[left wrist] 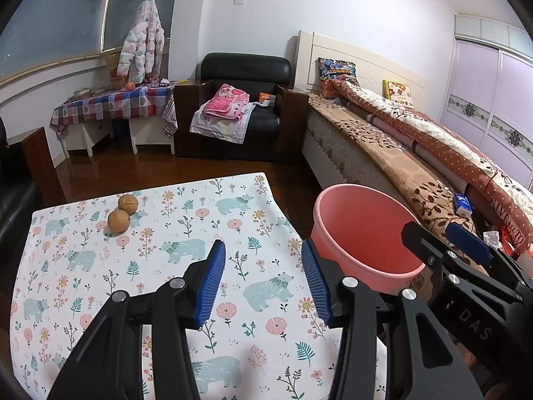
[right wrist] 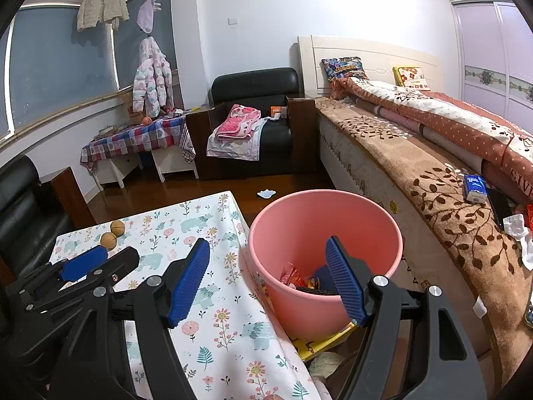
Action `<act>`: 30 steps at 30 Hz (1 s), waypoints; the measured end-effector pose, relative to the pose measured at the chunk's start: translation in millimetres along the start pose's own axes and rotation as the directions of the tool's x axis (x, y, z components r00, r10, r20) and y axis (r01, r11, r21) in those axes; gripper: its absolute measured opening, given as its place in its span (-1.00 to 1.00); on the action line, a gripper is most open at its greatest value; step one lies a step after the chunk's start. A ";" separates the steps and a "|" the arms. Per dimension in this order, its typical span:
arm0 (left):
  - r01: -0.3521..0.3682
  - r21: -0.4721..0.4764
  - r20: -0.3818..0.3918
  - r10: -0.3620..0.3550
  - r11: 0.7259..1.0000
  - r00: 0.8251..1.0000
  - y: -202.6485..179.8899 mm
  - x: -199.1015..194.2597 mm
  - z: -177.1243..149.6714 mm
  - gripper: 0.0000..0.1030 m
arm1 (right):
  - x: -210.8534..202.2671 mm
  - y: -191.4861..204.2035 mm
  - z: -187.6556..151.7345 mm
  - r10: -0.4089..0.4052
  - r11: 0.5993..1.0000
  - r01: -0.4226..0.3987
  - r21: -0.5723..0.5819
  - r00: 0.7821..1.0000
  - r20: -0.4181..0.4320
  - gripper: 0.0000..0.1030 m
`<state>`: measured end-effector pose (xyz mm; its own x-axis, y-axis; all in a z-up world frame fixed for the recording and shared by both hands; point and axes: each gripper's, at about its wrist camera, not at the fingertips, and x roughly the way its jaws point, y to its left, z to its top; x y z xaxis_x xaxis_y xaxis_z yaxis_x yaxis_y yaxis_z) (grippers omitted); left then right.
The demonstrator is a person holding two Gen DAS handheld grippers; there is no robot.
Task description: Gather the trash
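The left gripper (left wrist: 263,278) has its blue fingers (left wrist: 211,281) apart and empty above the counter (left wrist: 150,266), probably ready for the next piece of trash. The right gripper (right wrist: 268,278) also has its fingers (right wrist: 188,281) spread and holds nothing; it hangs just over the rim of the pink bin (right wrist: 299,220), which suggests that this is the place where trash is dropped. The bin stands between the counter and the bed (right wrist: 433,180), close to both, so either hand can reach it. Some trash (right wrist: 291,276), among it red wrappers, already lies at its bottom. Two walnuts (left wrist: 123,213) rest near the far left corner of the counter, touching each other; I judge them the next things to collect. The counter carries a cloth with bears and flowers. On the bed lie a blue tissue pack (right wrist: 474,188) and crumpled white paper (right wrist: 516,226). A white scrap (right wrist: 265,193) lies on the wooden floor, and behind it stands a black armchair (right wrist: 256,123).
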<state>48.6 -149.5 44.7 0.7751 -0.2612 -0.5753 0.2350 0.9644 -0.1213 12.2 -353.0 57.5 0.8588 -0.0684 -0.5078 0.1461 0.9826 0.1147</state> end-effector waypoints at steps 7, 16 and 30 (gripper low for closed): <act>0.002 0.005 -0.006 -0.002 1.000 1.000 1.8 3.5 -4.0 -0.09 | 5.3 1.6 -1.6 0.003 1.000 -0.002 0.007 1.000 -0.009 0.40; 0.007 0.013 -0.023 -0.007 1.000 1.000 2.8 9.7 -6.6 -0.09 | 9.7 0.5 -2.7 0.000 1.000 0.000 0.013 1.000 -0.020 0.40; 0.015 0.022 -0.042 -0.014 1.000 0.999 1.9 16.1 -7.7 -0.09 | 14.6 1.2 -5.0 -0.002 1.000 0.002 0.013 0.999 -0.032 0.40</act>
<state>57.0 -151.5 29.0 0.7465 -0.2725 -0.6071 0.2595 0.9593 -0.1116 22.5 -352.0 46.0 0.8424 -0.0648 -0.5349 0.1544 0.9801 0.1244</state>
